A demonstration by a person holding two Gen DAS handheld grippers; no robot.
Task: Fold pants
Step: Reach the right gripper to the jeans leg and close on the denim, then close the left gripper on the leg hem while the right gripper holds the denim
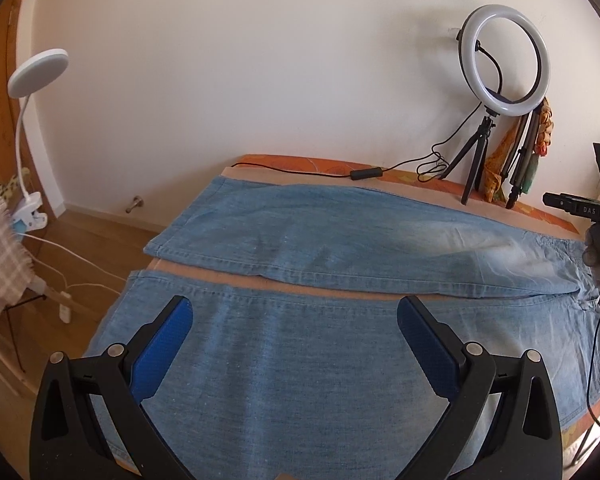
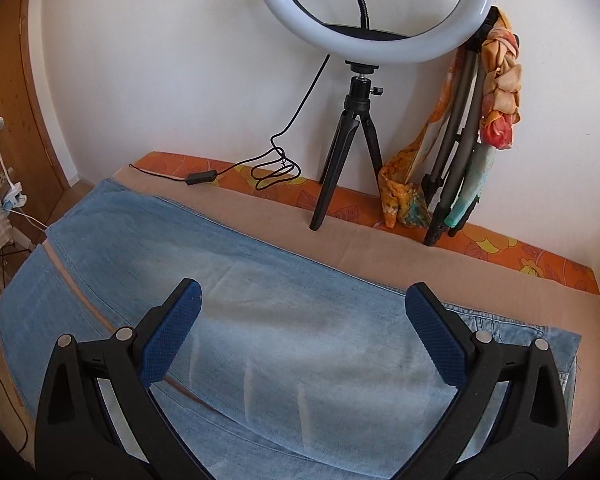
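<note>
Jeans (image 1: pixel 300 240) lie spread flat across the tan blanket (image 2: pixel 340 236), legs side by side with a narrow gap between them.
My left gripper (image 1: pixel 294 320) hovers over the near leg, jaws spread wide and empty; my right gripper (image 2: pixel 302 304) hangs over the faded thigh, equally agape.

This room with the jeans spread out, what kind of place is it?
Probably a room in someone's home, set up for filming: jeans on a cloth-covered table, a ring light, wooden floor.
</note>
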